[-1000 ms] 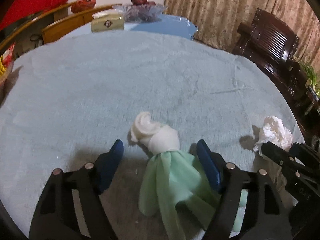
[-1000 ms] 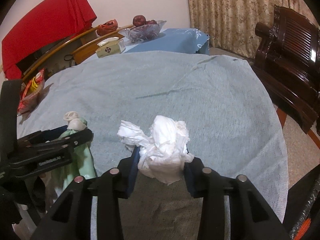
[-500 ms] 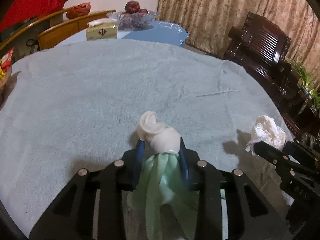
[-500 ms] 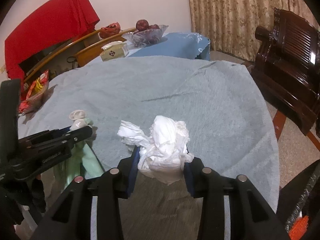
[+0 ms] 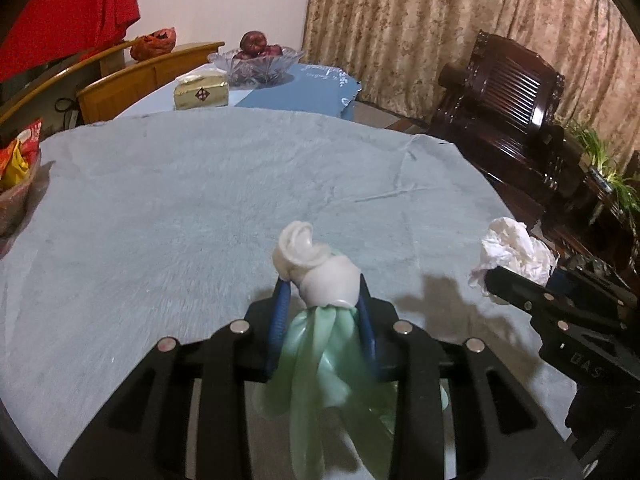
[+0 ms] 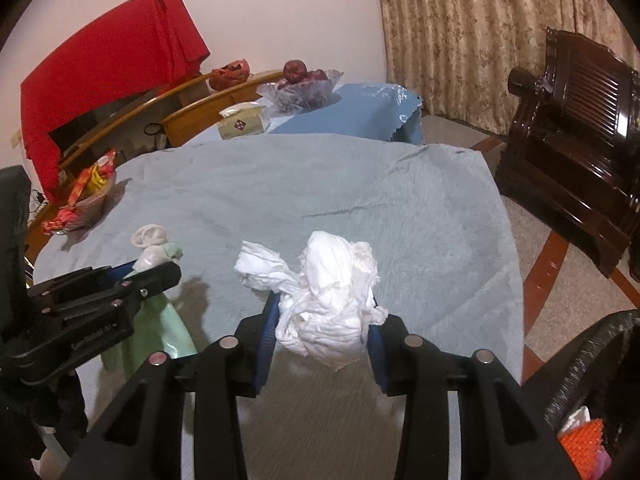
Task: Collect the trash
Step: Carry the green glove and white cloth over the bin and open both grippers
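Observation:
My left gripper is shut on a rolled white wad with pale green plastic film and holds it above the blue-grey tablecloth; the film hangs down between the fingers. The same wad shows in the right wrist view. My right gripper is shut on a crumpled white tissue, lifted off the cloth. The tissue also shows in the left wrist view. A black trash bag with some trash inside stands at the lower right, beside the table.
A snack basket sits at the table's left edge. Behind the table are a tissue box and a glass fruit bowl on a blue-covered table. A dark wooden armchair stands to the right.
My left gripper closed on the white-and-green wad and lifted it off the cloth. Both grippers have risen and pulled back; the right still holds the tissue.

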Demonstrator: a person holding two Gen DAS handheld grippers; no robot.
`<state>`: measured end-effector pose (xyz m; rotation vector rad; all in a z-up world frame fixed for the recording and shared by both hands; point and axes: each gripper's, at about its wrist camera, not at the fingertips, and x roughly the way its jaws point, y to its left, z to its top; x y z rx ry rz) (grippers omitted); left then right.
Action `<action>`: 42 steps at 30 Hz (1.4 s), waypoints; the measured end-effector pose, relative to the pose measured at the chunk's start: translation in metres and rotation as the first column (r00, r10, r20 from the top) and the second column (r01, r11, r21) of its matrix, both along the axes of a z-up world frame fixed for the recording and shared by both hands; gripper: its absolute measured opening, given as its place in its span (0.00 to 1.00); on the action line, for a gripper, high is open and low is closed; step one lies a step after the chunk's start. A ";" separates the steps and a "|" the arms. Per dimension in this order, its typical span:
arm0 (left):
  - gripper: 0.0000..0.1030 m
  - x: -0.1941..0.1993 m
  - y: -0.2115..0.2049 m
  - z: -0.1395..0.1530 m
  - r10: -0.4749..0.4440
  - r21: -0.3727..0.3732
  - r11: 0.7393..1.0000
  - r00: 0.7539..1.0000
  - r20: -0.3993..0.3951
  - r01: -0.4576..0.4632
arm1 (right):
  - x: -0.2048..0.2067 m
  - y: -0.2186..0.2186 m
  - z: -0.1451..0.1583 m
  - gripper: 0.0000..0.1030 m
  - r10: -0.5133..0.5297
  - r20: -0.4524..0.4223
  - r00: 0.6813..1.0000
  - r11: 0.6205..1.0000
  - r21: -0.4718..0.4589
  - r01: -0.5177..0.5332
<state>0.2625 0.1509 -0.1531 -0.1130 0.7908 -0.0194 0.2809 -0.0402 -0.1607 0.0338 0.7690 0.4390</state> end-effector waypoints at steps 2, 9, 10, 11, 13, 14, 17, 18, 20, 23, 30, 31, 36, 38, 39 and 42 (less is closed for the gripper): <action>0.29 -0.006 -0.004 0.004 -0.008 0.011 1.000 1.000 0.004 0.008 | -0.008 -0.002 0.006 0.39 0.002 0.011 1.000 1.000 0.002 -0.002; 0.29 -0.035 -0.020 0.022 -0.035 0.007 0.999 0.999 0.029 0.035 | -0.041 -0.016 0.031 0.39 -0.007 0.053 0.999 1.000 0.003 0.007; 0.29 -0.038 -0.022 0.024 -0.038 0.006 0.999 0.999 0.034 0.037 | -0.045 -0.018 0.034 0.39 -0.008 0.057 0.998 1.000 0.002 0.007; 0.29 -0.042 -0.023 0.027 -0.038 0.004 0.999 0.999 0.038 0.038 | -0.051 -0.021 0.039 0.39 -0.008 0.064 0.998 1.000 0.000 0.008; 0.29 -0.051 -0.027 0.033 -0.041 -0.002 0.999 0.998 0.049 0.041 | -0.058 -0.026 0.045 0.39 -0.011 0.072 0.997 1.000 0.002 0.011; 0.29 -0.055 -0.028 0.035 -0.043 -0.003 0.999 0.998 0.052 0.043 | -0.066 -0.031 0.049 0.39 -0.012 0.078 0.997 1.000 0.006 0.012; 0.29 -0.065 -0.036 0.042 -0.061 -0.001 0.998 0.996 0.058 0.062 | -0.079 -0.040 0.057 0.39 -0.013 0.086 0.996 1.000 0.015 0.011; 0.29 -0.069 -0.040 0.044 -0.072 0.007 0.997 0.996 0.061 0.071 | -0.085 -0.042 0.059 0.39 -0.012 0.089 0.996 1.000 0.015 0.011; 0.29 -0.075 -0.047 0.048 -0.086 0.013 0.996 0.994 0.065 0.085 | -0.094 -0.047 0.063 0.39 -0.013 0.096 0.995 1.000 0.014 0.012; 0.29 -0.083 -0.052 0.053 -0.095 0.009 0.995 0.993 0.072 0.095 | -0.107 -0.053 0.069 0.39 -0.014 0.108 0.994 1.000 0.014 0.013; 0.28 -0.104 -0.074 0.066 -0.128 0.015 0.992 0.987 0.100 0.128 | -0.133 -0.074 0.081 0.39 -0.034 0.132 0.991 0.999 0.018 0.032; 0.28 -0.107 -0.077 0.067 -0.133 0.015 0.991 0.986 0.104 0.132 | -0.138 -0.079 0.083 0.39 -0.043 0.136 0.990 0.999 0.021 0.041; 0.28 -0.119 -0.098 0.075 -0.168 0.016 0.986 0.978 0.127 0.167 | -0.155 -0.101 0.090 0.39 -0.085 0.149 0.985 0.996 0.024 0.083; 0.28 -0.123 -0.107 0.077 -0.185 0.017 0.983 0.973 0.135 0.184 | -0.161 -0.111 0.093 0.39 -0.104 0.153 0.983 0.995 0.024 0.102; 0.28 -0.125 -0.114 0.078 -0.199 0.017 0.980 0.970 0.140 0.198 | -0.164 -0.116 0.094 0.39 -0.114 0.154 0.982 0.993 0.024 0.112; 0.28 -0.129 -0.130 0.081 -0.231 0.016 0.973 0.962 0.146 0.231 | -0.172 -0.134 0.097 0.39 -0.152 0.154 0.976 0.988 0.026 0.150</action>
